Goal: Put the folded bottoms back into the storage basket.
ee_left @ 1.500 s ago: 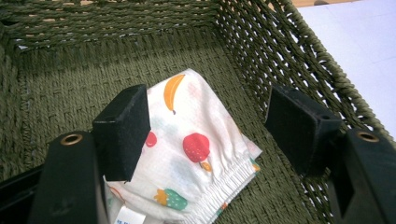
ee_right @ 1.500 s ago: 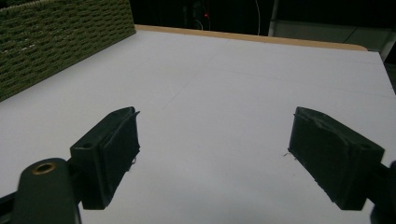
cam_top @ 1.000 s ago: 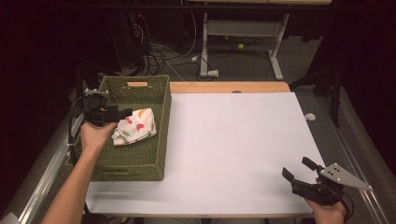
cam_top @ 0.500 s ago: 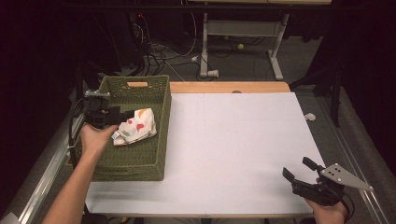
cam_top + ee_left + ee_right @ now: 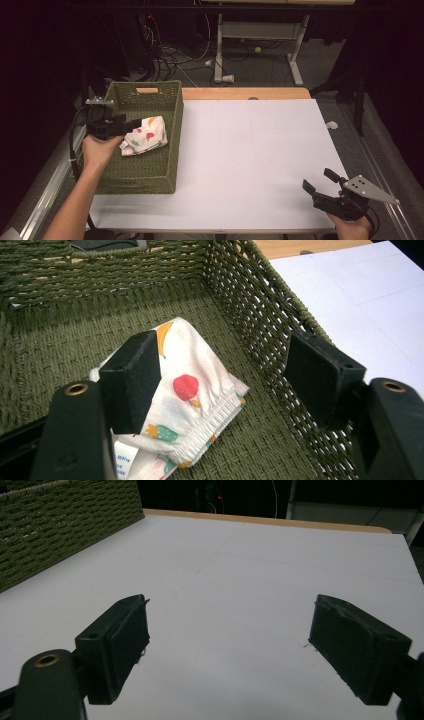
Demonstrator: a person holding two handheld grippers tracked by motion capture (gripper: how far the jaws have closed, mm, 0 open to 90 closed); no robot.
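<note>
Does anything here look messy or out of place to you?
Only mildly: the patterned cloth lies crumpled, not folded, on the floor of the green woven basket. The left gripper hangs open above it. Nothing looks spilled or damaged.

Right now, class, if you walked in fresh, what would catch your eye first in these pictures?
First, the white cloth with colourful fruit prints, bunched in the green woven basket at the table's left. The left gripper hovers just above it with jaws open. The right gripper waits, open, over the bare white tabletop at the near right corner.
</note>
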